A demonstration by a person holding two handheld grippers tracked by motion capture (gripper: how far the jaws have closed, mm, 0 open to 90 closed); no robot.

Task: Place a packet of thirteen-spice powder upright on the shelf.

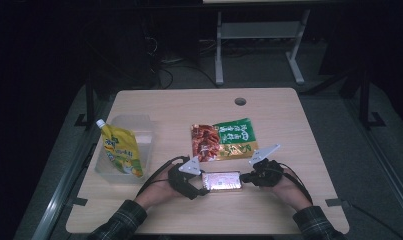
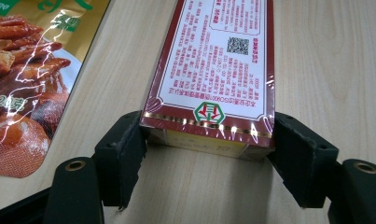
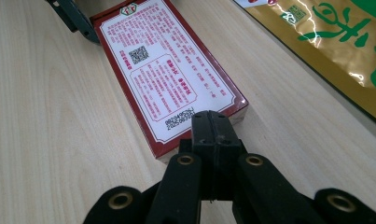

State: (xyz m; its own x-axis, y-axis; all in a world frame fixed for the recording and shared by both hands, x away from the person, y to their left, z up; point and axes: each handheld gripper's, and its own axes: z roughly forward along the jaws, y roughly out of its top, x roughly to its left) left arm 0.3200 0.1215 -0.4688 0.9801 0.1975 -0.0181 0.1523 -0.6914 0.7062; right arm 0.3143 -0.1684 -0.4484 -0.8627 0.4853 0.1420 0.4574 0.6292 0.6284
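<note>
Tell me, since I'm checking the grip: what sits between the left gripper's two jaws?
The near end of the red-bordered box, seen in the left gripper view; the left gripper straddles it.

One box point(image 1: 221, 181) and one snack bag point(image 1: 223, 141) lie mid-frame. At left, one tub point(image 1: 139, 131) holds one pouch point(image 1: 121, 150). Two tools: left point(image 1: 204, 187), right point(image 1: 245, 178).

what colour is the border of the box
Dark red, with a thin gold line, around a white printed panel on the box; clearest in the left gripper view.
</note>
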